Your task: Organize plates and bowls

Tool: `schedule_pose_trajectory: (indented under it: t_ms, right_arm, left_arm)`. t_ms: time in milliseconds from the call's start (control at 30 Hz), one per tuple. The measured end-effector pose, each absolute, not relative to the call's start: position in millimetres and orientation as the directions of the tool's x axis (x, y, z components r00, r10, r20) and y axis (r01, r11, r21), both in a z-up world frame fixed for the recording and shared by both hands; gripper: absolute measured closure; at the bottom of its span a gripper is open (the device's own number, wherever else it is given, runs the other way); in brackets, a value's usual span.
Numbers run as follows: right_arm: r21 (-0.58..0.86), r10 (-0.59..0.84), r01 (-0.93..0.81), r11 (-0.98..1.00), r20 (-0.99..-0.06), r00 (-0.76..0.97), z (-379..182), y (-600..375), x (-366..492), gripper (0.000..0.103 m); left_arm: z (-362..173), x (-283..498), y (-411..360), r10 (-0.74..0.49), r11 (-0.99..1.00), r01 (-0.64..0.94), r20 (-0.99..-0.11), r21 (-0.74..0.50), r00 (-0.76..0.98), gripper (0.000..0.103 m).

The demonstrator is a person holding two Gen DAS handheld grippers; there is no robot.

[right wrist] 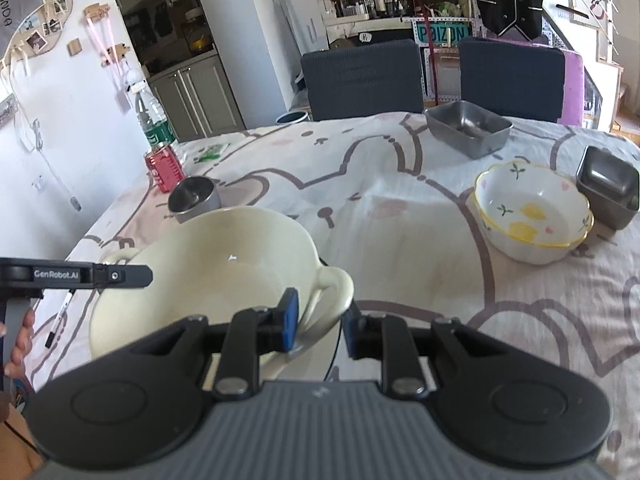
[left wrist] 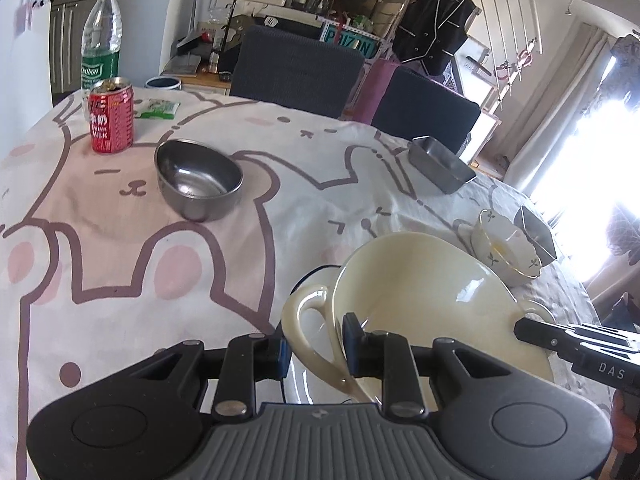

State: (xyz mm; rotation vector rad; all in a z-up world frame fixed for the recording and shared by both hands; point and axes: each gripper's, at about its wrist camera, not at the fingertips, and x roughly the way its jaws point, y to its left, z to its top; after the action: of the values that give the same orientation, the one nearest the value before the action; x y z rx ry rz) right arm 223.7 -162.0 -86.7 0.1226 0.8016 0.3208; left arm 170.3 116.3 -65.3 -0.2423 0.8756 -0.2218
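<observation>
From the left wrist, the left gripper has its jaws narrowed onto one loop handle of the cream bowl, one pad outside the loop and one at the rim, so it looks clamped on that handle. The bowl sits at the near edge of the table, tilted with its mouth turned toward the far side and a little up; whether its base touches the cloth cannot be told, and a dark ring shows just under it. The right gripper reaches the opposite handle from the right. Its two handles set the bowl's long axis, running left to right across this view. Beyond, the steel bowl stands alone near the can, a steel tray lies far right, and the flowered bowl sits just beside a second tray. From the right wrist, the right gripper likewise pinches the near handle of the cream bowl, jaws narrow around the loop, while the left gripper comes in from the left. The flowered bowl, both trays and the steel bowl are all apart, nothing nested. Judging by that, sorting has hardly begun: only the cream bowl is in hand, everything else is left.
</observation>
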Motion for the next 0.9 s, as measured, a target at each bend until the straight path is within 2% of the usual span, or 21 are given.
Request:
schedule_pose_trajectory:
  t_ms: [900]
  right_arm:
    - [0.181, 0.294, -0.241, 0.954, -0.730, 0.616, -97.1, -145.0, 233.2, 0.076]
  left_arm:
    - [-106.1, 195.6, 129.7, -0.328, 0.932, 0.043, -0.785, -0.360, 0.525, 0.071]
